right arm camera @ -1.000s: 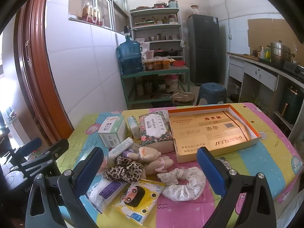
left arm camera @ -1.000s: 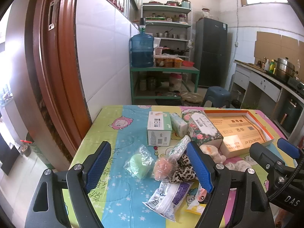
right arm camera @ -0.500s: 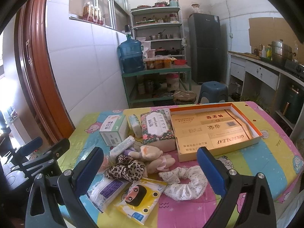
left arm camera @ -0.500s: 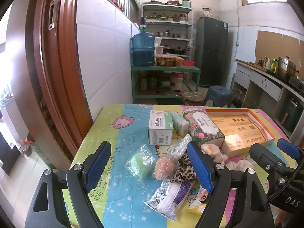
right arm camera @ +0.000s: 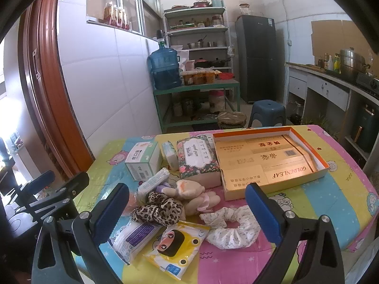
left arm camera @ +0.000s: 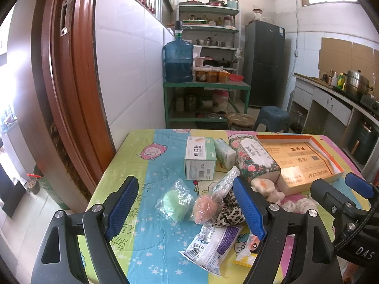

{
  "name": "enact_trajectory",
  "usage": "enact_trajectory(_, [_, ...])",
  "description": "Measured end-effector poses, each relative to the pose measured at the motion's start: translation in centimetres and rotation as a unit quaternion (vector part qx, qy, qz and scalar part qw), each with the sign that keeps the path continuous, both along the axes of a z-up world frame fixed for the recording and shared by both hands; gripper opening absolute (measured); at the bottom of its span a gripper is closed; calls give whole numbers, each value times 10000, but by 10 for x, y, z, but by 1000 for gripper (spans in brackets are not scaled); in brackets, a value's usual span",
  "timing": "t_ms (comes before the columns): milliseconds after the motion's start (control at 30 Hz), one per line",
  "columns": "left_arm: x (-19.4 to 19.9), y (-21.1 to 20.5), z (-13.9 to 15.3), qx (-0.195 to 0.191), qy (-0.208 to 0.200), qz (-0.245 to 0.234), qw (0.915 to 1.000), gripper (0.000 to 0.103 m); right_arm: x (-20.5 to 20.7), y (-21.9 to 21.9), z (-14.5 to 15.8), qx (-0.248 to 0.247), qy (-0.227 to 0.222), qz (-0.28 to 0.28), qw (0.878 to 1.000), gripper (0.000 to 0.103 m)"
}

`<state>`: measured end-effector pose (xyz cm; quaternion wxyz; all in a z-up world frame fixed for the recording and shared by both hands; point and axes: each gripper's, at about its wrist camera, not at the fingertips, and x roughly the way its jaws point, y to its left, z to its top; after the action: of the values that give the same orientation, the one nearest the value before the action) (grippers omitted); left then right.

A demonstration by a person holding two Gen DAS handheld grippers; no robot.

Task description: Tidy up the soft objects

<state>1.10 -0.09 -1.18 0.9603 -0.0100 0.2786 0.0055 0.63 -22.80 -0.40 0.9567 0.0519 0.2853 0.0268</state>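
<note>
Right wrist: crinkled white scrunchie (right arm camera: pixel 233 227), leopard scrunchie (right arm camera: pixel 158 209).

We take the green rack (right arm camera: pixel 196 87) against the tiled wall as our mark. On its top stands a blue water jug (right arm camera: pixel 164 67), with jars (right arm camera: pixel 199 77) of orange stuff and a red bowl (right arm camera: pixel 226 75) beside it. Behind it rises a white shelf (right arm camera: pixel 196 28) of pots. Right of it stands a dark fridge (right arm camera: pixel 258 59), and before that a blue stool (right arm camera: pixel 267 113). Far right runs a kitchen counter (right arm camera: pixel 331 87) bearing a steel pot (right arm camera: pixel 351 61). Left of the rack curves a brown door frame (left arm camera: pixel 66 90).
</note>
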Motion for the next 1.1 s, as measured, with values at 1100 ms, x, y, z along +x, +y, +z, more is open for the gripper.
enact_trajectory(1100, [1,3,-6,6,23,14,10000,83,5,5,-5,28,72,62,10000,100])
